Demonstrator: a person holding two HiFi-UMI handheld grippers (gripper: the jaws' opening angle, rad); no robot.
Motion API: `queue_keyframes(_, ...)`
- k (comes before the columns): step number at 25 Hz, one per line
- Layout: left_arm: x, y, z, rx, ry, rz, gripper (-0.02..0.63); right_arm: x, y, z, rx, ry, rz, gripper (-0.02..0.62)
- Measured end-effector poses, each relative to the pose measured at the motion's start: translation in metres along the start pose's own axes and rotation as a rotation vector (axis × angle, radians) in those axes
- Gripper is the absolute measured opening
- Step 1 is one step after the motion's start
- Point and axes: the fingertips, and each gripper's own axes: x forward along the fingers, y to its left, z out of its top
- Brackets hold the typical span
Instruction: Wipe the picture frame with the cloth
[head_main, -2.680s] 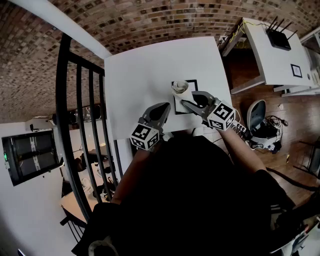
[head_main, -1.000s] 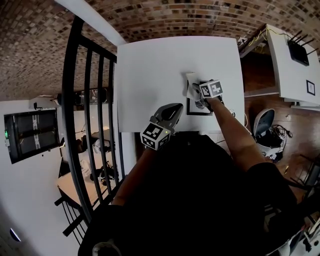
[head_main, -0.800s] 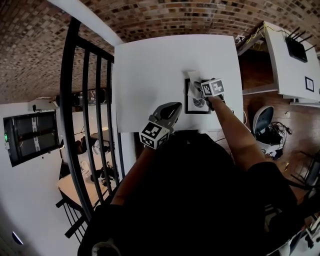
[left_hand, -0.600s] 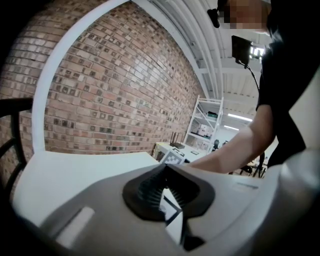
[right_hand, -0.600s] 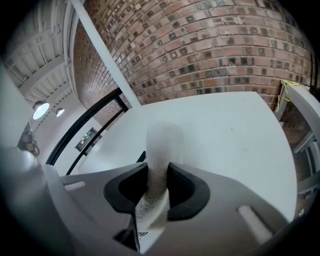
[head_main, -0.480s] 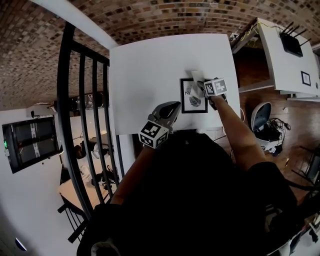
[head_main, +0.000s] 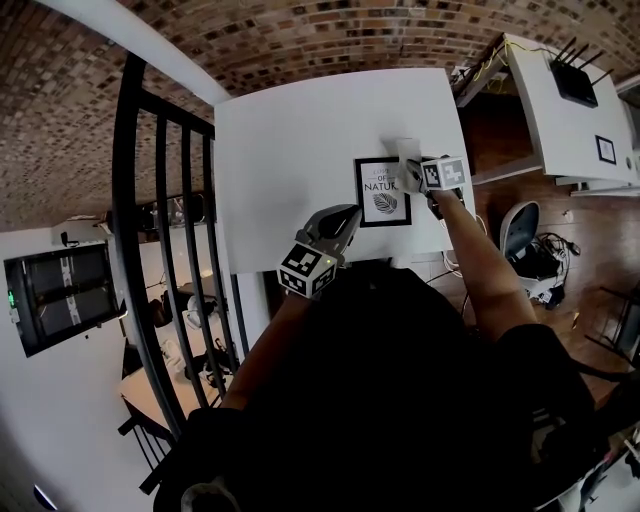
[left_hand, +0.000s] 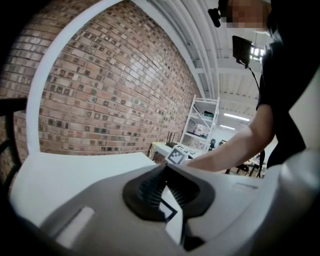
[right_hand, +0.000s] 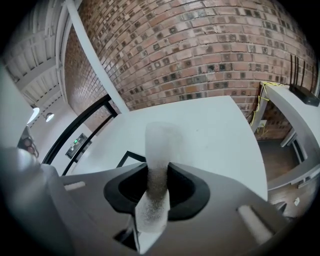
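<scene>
A black picture frame (head_main: 382, 191) with a leaf print lies flat on the white table (head_main: 300, 140), near its front right part. My right gripper (head_main: 415, 174) hovers at the frame's right edge, shut on a pale cloth (head_main: 407, 151) that sticks out past the jaws. The right gripper view shows the cloth (right_hand: 159, 145) pinched upright between the pads, with one frame corner (right_hand: 128, 158) to the left. My left gripper (head_main: 343, 214) hangs by the table's front edge, left of the frame, its jaws (left_hand: 165, 172) shut on nothing.
A black metal railing (head_main: 160, 200) runs along the table's left side. A white desk (head_main: 560, 110) carrying a router stands at the far right, with a chair (head_main: 515, 228) below it. Brick surfaces surround the table's far end.
My right gripper has carried the cloth rightward off the frame's print, which now shows whole. The left gripper has stayed by the front edge.
</scene>
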Motion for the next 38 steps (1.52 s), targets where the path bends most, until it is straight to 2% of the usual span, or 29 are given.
queue_keyframes(5, -0.001, -0.002, 0.000, 0.001, -0.002, 0.002, 0.001, 0.003, 0.022, 0.012, -0.002, -0.028, 0.076, 0.098)
queue_keyframes(9, -0.004, -0.001, -0.002, 0.001, 0.000, 0.008, 0.000, 0.017, 0.068, 0.017, -0.016, -0.025, 0.176, 0.098)
queue_keyframes(13, -0.006, -0.002, -0.002, 0.000, -0.002, 0.015, 0.000, 0.035, 0.107, 0.000, -0.055, 0.043, 0.222, 0.098)
queue_keyframes(17, -0.010, -0.001, -0.005, 0.000, -0.005, 0.020, 0.000, 0.050, 0.127, -0.027, -0.077, 0.130, 0.242, 0.098)
queue_keyframes(27, -0.015, 0.003, -0.007, -0.009, -0.005, 0.014, 0.000, 0.054, 0.101, -0.053, -0.103, 0.174, 0.163, 0.098)
queue_keyframes(38, 0.002, -0.016, -0.006, 0.007, 0.004, -0.061, 0.000, 0.019, 0.048, -0.063, -0.021, 0.139, 0.079, 0.098)
